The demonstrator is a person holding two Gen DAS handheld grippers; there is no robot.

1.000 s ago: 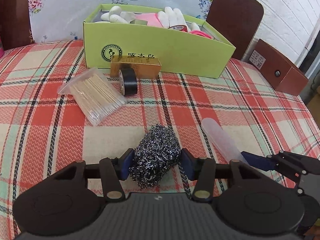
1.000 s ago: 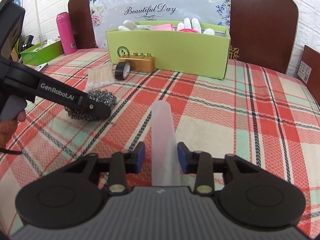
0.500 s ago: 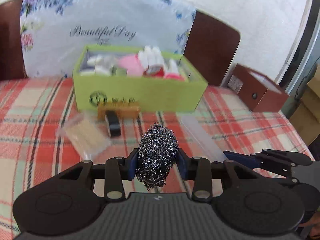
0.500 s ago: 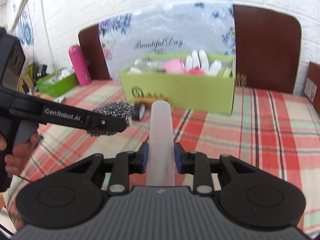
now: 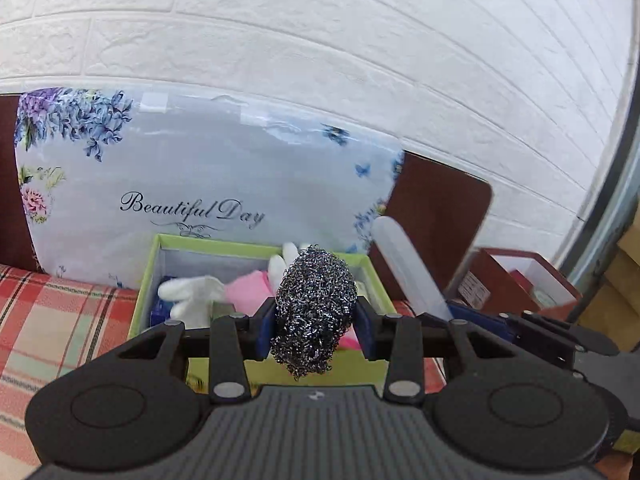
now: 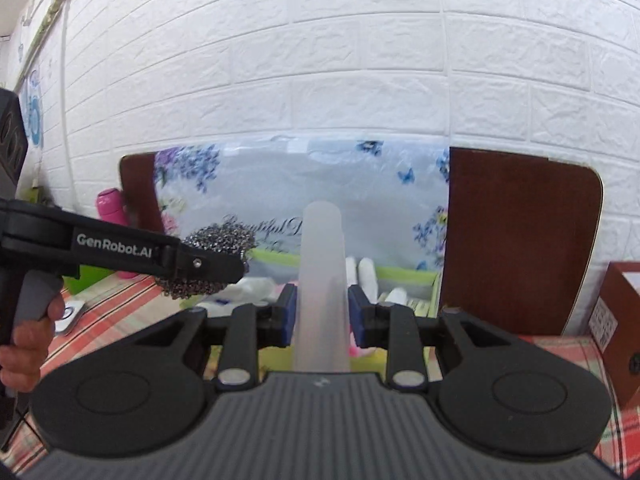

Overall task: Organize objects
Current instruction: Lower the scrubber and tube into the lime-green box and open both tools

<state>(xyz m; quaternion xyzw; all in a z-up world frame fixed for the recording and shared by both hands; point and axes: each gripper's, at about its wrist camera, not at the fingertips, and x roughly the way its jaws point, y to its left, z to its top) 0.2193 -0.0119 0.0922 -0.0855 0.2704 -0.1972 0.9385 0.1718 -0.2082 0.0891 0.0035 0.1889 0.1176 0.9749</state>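
My left gripper [image 5: 314, 330] is shut on a steel wool scrubber [image 5: 314, 308] and holds it in the air over the near wall of the green box [image 5: 148, 276]. The box holds white gloves [image 5: 192, 294] and a pink item [image 5: 248, 292]. My right gripper [image 6: 322, 314] is shut on a translucent plastic tube [image 6: 322, 280], held up just right of the left one, in front of the box [image 6: 408, 276]. The tube [image 5: 408, 272] and the scrubber [image 6: 212, 256] each show in the other wrist view.
A floral "Beautiful Day" board [image 5: 192, 184] leans on brown chair backs [image 6: 516, 240] behind the box. A brown box [image 5: 516, 280] stands at the right. A pink bottle [image 6: 110, 208] stands far left. A plaid tablecloth [image 5: 60, 312] covers the table.
Both grippers closed on their objects, lifted them off the table and carried them forward to the green box. The views tilted upward toward the wall.
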